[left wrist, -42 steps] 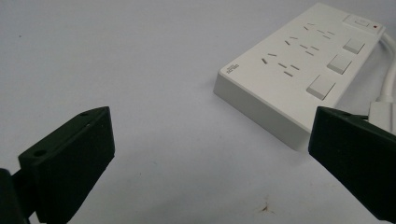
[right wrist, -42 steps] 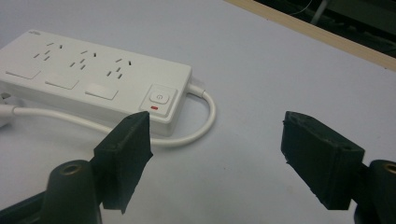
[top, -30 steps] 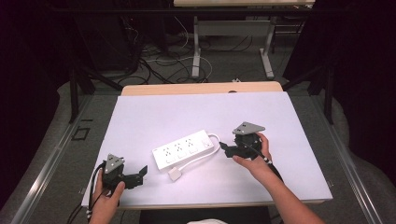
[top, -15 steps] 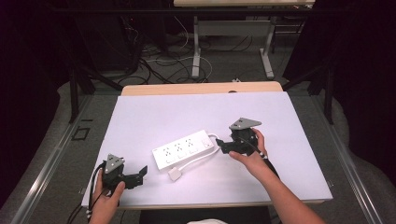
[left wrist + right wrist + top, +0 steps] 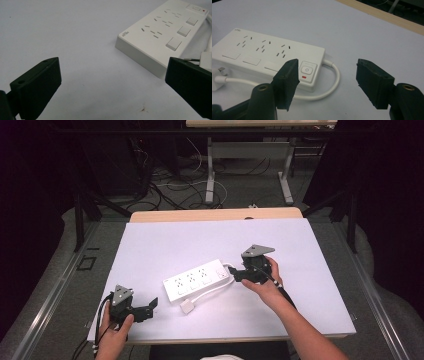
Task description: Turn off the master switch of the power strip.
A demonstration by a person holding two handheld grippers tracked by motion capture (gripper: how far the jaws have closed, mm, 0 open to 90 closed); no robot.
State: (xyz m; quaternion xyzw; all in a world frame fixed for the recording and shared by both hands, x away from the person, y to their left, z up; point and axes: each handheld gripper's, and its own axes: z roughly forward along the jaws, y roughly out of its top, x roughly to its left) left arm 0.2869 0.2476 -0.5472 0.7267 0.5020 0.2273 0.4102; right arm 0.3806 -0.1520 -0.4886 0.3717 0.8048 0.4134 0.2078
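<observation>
Nothing is being held yet: the right hand-held gripper [image 5: 325, 82] is hovering wide by the strip [image 5: 196, 279] mid-tabletop, the left hand-held gripper [image 5: 148, 307] waiting wide near the front-left corner.

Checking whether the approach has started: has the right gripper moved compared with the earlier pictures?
Yes. In the high view the right gripper has shifted left, closing on the cable end of the power strip, which stayed put.

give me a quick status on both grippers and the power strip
Left gripper open, idle near table's front edge. Right gripper open, at the switch end of the power strip, not touching. Strip's cord loops in front; plug loose.
</observation>
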